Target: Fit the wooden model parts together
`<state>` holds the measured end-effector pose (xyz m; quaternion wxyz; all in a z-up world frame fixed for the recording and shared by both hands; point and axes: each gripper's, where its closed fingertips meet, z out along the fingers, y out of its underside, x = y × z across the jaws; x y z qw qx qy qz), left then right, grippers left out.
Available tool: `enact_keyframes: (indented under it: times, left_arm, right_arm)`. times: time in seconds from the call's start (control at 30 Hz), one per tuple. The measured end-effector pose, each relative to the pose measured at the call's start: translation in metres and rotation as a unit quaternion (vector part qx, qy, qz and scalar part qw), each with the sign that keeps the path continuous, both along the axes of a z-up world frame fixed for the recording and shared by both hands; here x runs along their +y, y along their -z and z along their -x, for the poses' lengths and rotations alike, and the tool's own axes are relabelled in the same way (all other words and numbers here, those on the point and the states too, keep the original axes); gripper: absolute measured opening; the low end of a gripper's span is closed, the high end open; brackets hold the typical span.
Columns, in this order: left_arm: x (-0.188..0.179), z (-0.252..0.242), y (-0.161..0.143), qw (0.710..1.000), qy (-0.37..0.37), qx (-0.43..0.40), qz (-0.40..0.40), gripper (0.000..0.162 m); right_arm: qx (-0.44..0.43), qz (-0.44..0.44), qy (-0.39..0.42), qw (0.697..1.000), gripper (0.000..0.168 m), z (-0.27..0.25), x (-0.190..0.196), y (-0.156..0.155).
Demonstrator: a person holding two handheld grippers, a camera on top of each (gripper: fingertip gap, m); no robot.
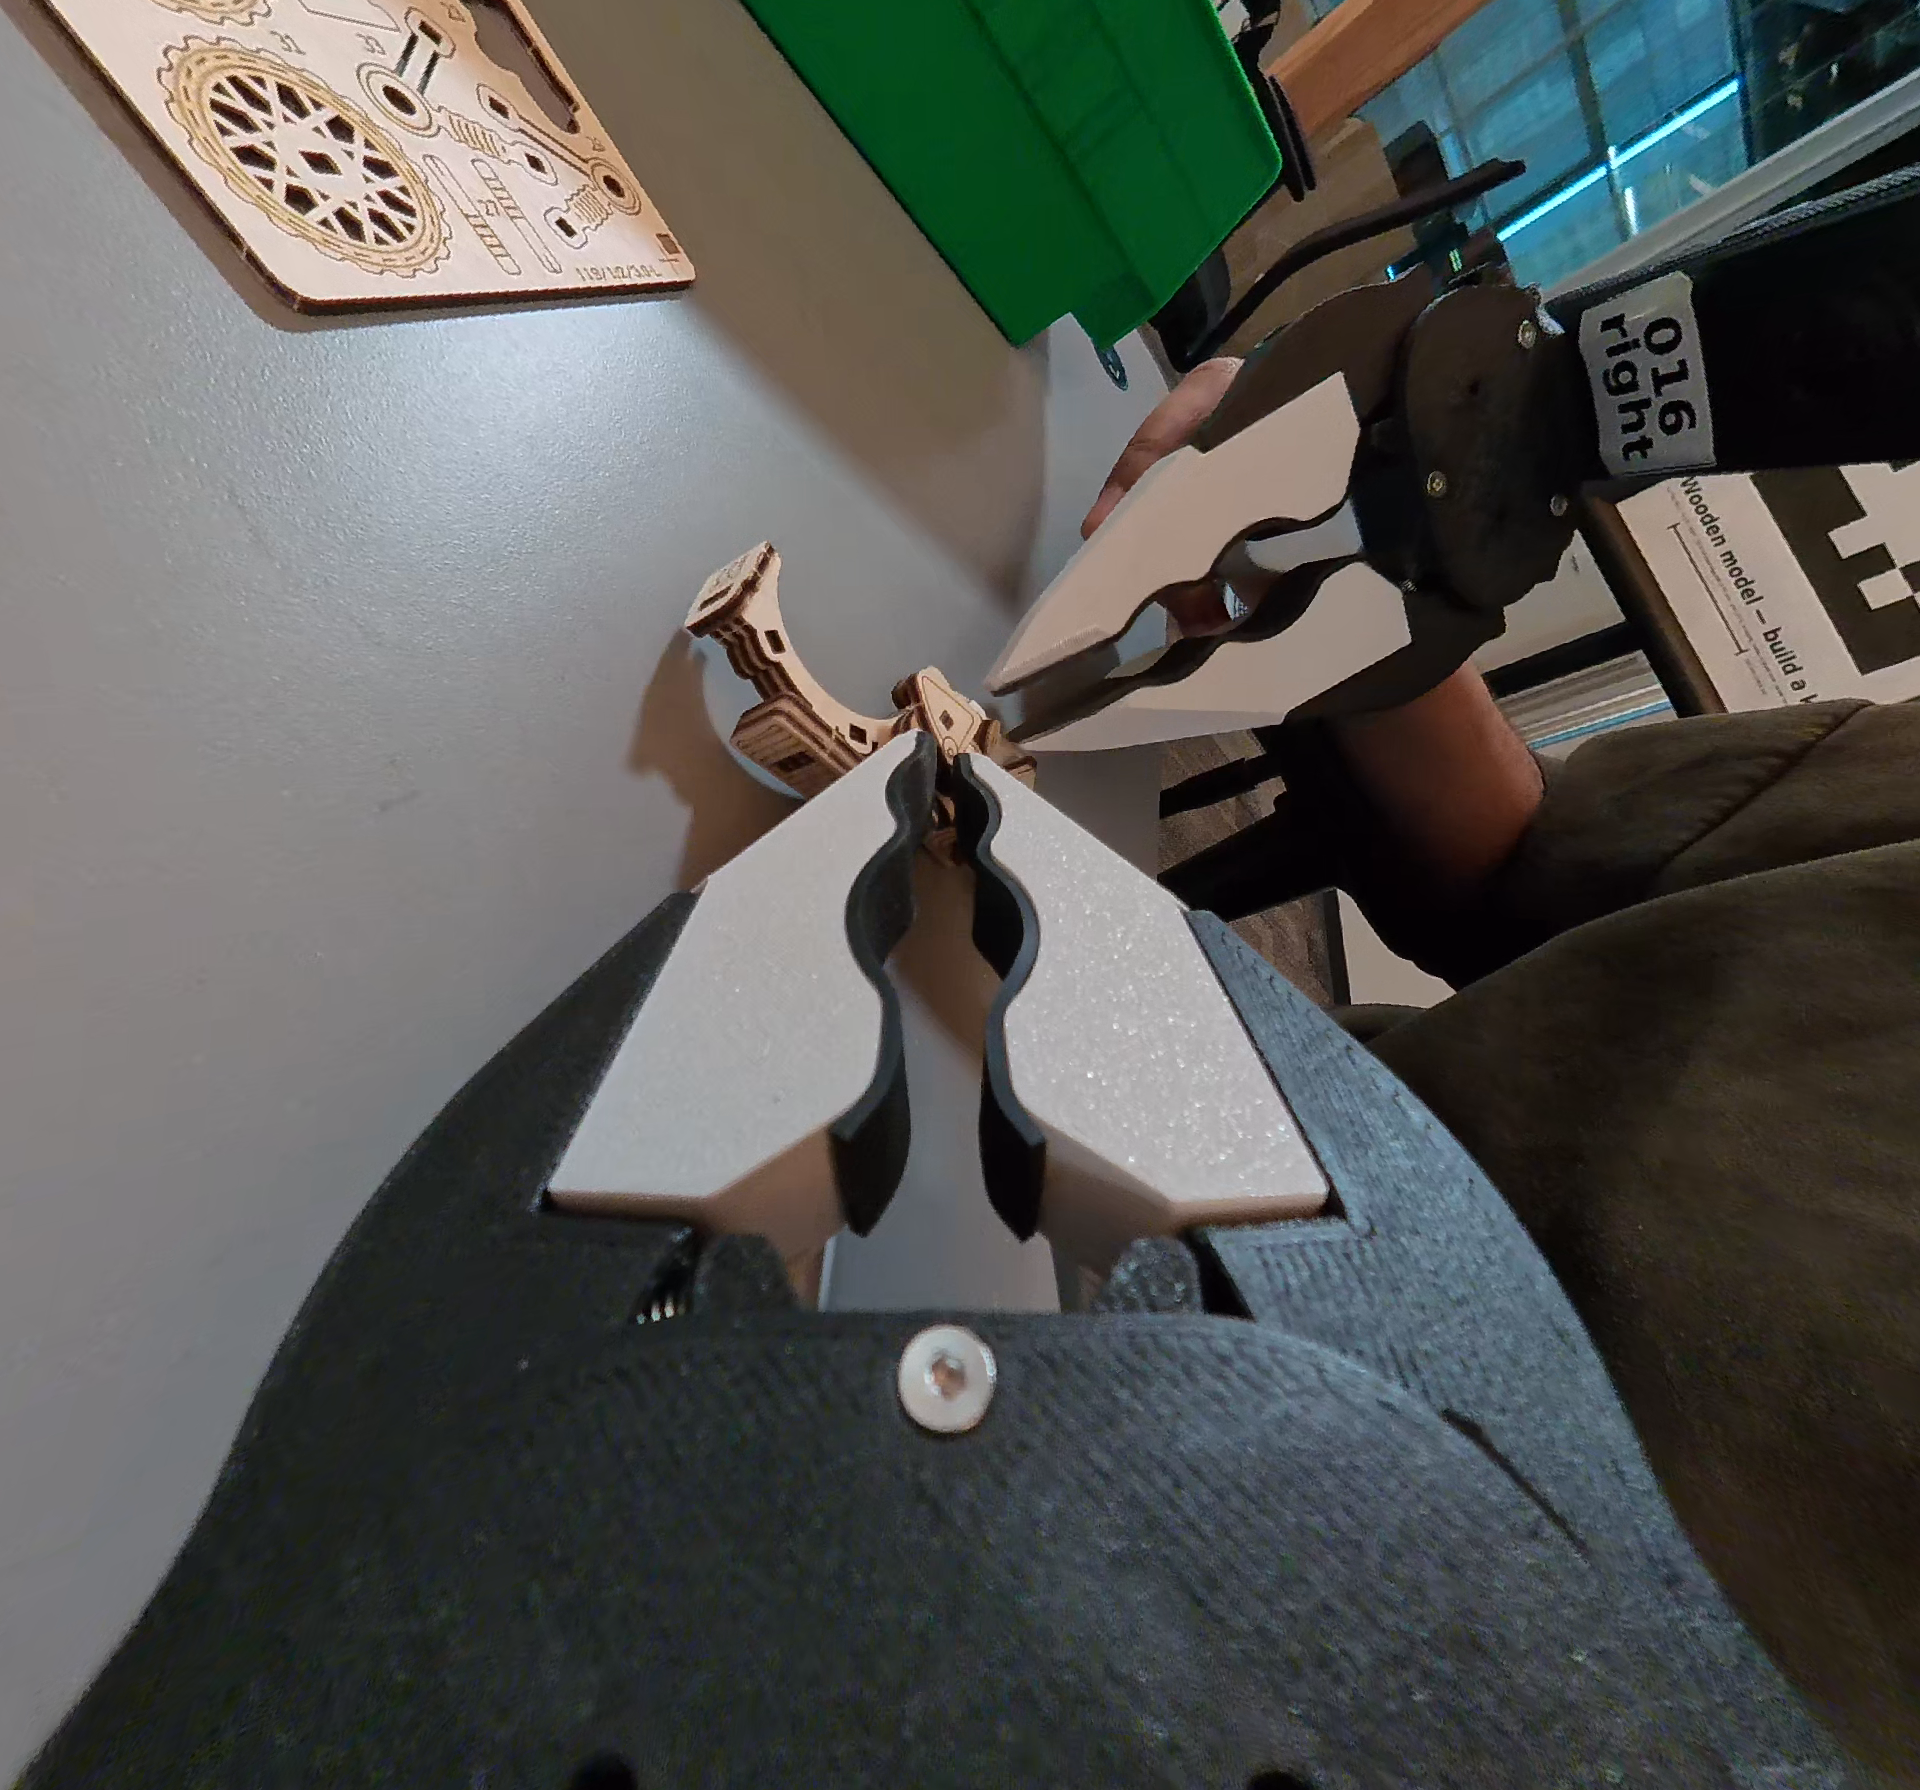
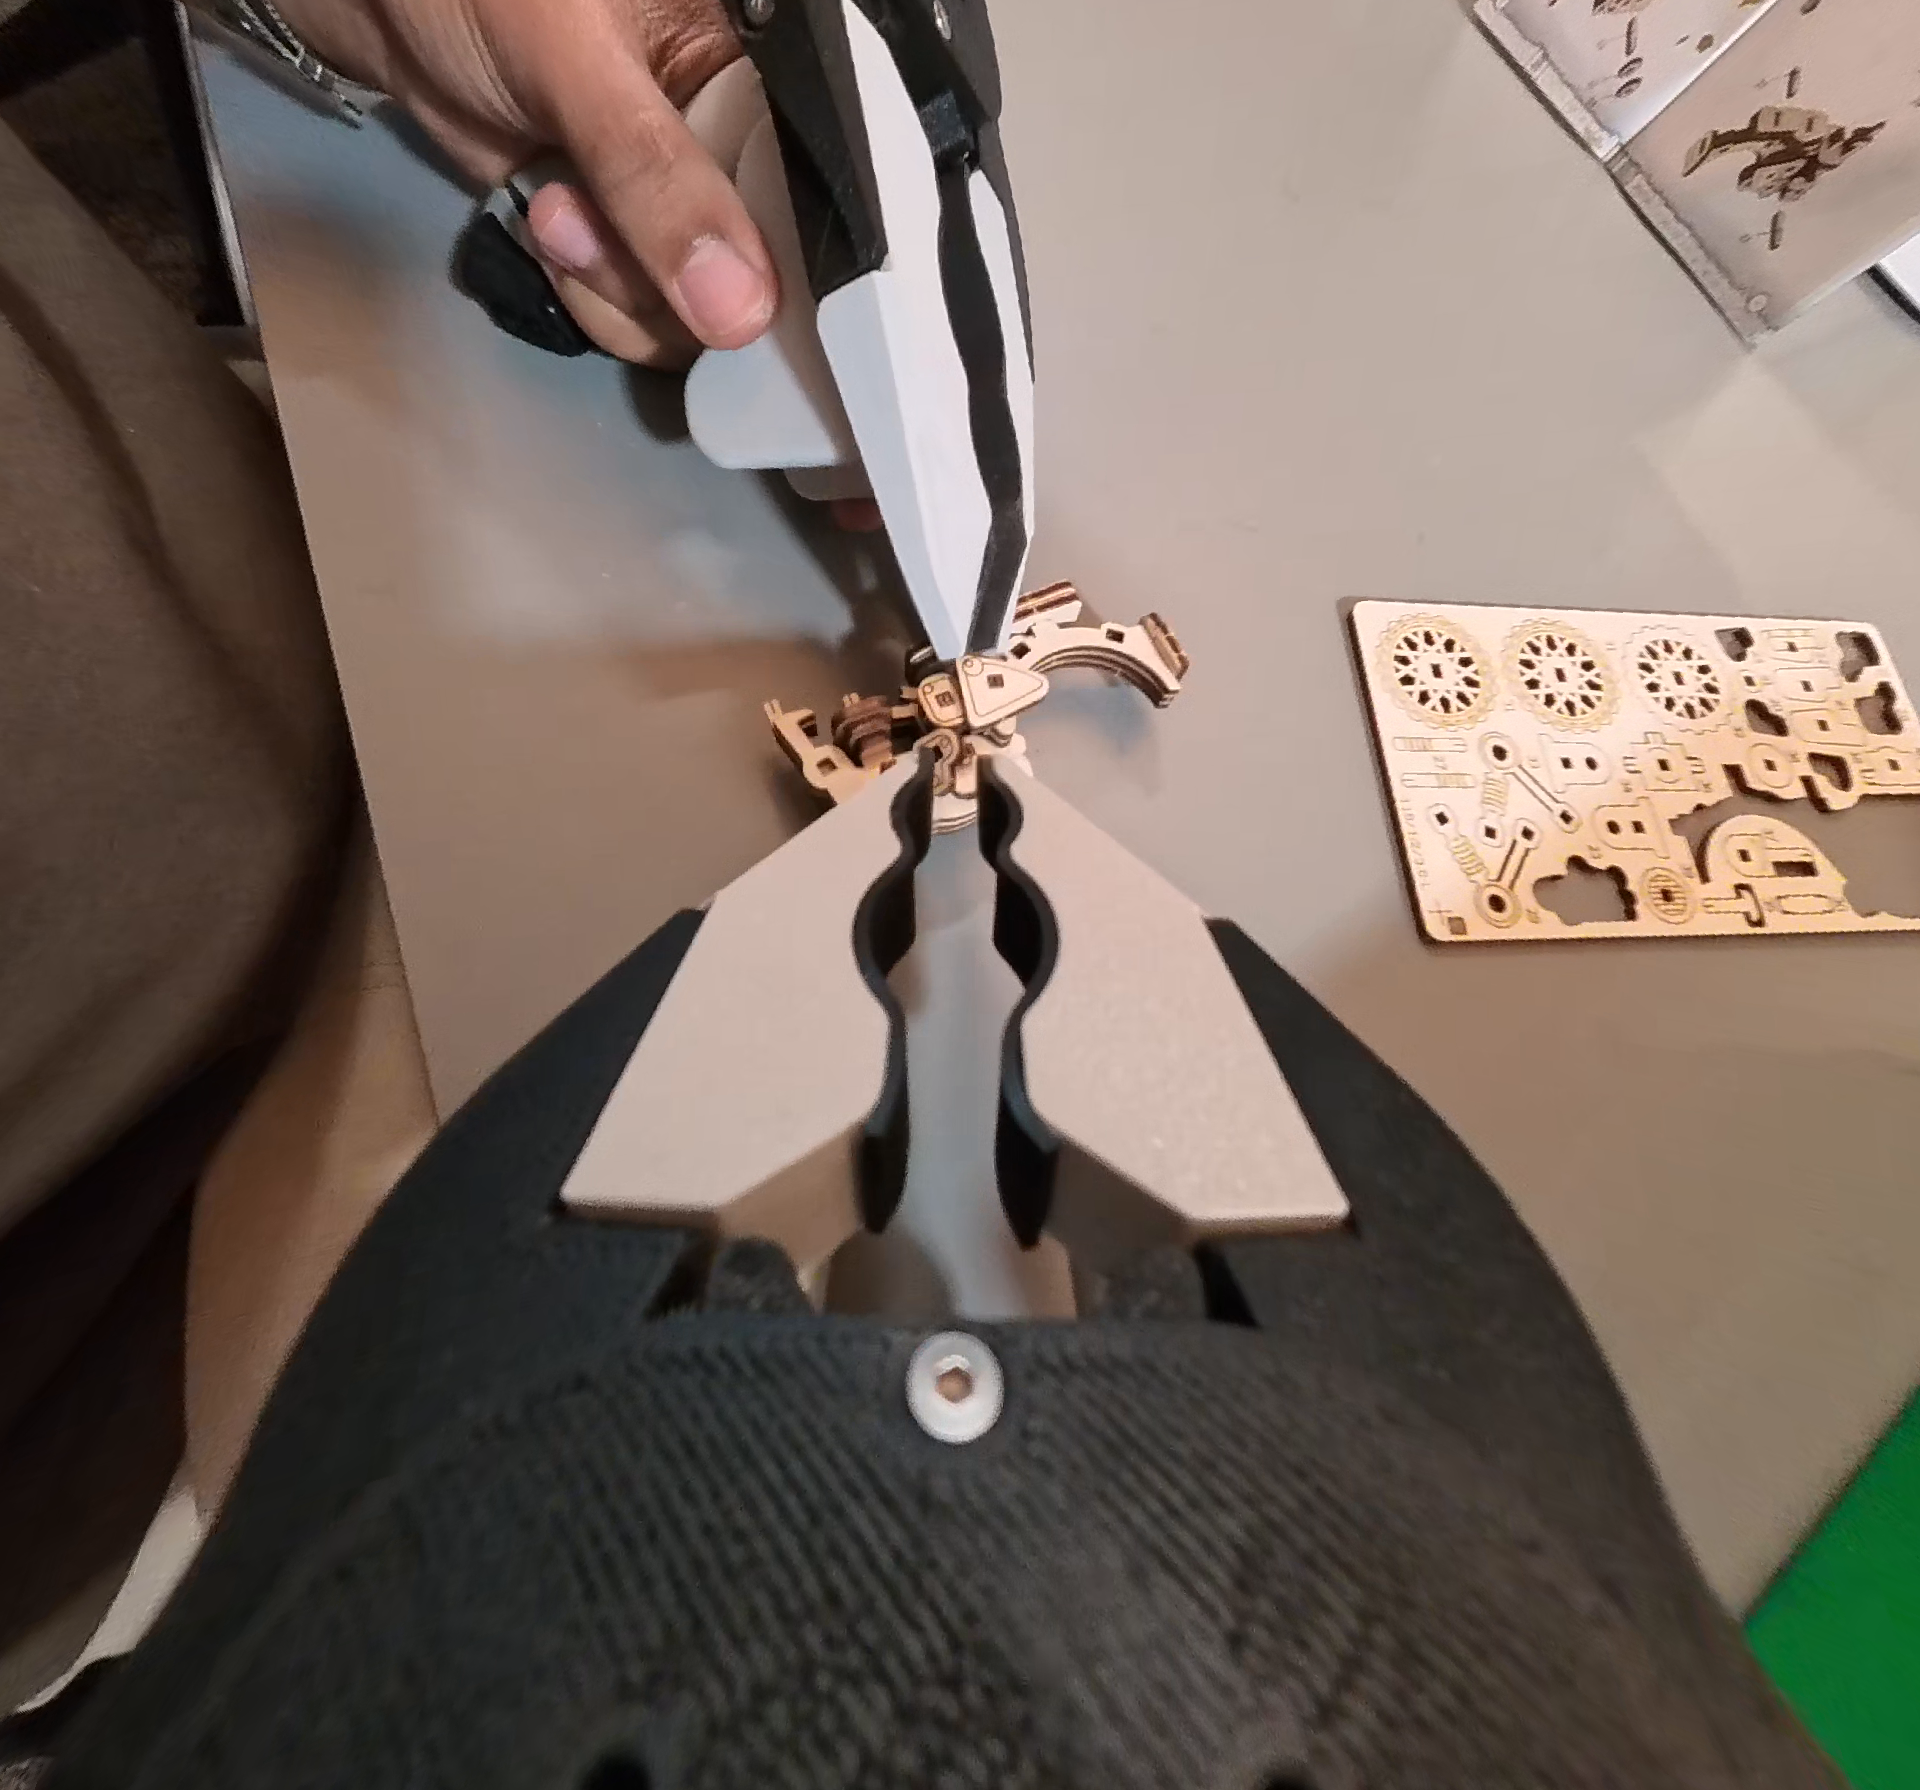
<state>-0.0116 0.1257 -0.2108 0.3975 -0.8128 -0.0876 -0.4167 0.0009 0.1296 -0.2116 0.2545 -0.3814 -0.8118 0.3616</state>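
Note:
A partly built wooden model (image 1: 790, 691) with a curved arc piece lies low over the grey table (image 1: 312, 701). My left gripper (image 1: 940, 753) is shut on the model's near end. My right gripper (image 1: 1003, 714) comes in from the right and pinches the same cluster of small parts. In the right wrist view the model (image 2: 1101, 644) sits just past my right gripper (image 2: 951, 790), which is shut on a small rounded part under it. The left gripper (image 2: 977, 639) reaches down from above onto a teardrop-shaped plate (image 2: 992, 691).
A laser-cut wooden parts sheet (image 2: 1662, 784) lies on the table to the right; it also shows in the left wrist view (image 1: 312, 78). A green bin (image 1: 987, 78) stands behind. An instruction booklet (image 2: 1714, 99) stands at the far right. The table edge (image 2: 312, 597) runs along the left. My left and right fingertips are right by each other.

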Motion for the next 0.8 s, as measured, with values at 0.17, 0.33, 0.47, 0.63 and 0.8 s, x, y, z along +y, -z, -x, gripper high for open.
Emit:
enact_keyframes:
  times: [0.17,0.33,0.47,0.63,0.8]
  left_arm:
    - [0.0001,0.0001,-0.0001,1.000,0.000,-0.001,0.000,0.002]
    - [0.0001,0.0002,-0.0001,1.000,-0.001,-0.001,0.000,0.002]
    - [0.0001,0.0007,-0.0008,1.000,-0.002,-0.002,-0.002,0.002]
    - [0.0002,0.0018,-0.0028,1.000,-0.006,-0.005,-0.008,0.002]
    - [-0.0004,0.0020,-0.0056,1.000,-0.006,-0.005,-0.017,0.003]
  right_arm:
    - [-0.016,0.024,-0.004,1.000,0.007,-0.0013,-0.0019,0.0037]
    - [-0.028,0.050,-0.004,0.998,0.008,-0.0018,-0.0037,0.0044]
    - [-0.033,0.058,-0.003,0.998,0.002,-0.0020,-0.0048,0.0034]
    - [-0.037,0.061,-0.006,0.997,0.002,-0.0032,-0.0084,0.0032]
    - [-0.033,0.067,-0.004,0.997,0.001,-0.0042,-0.0087,-0.0005]
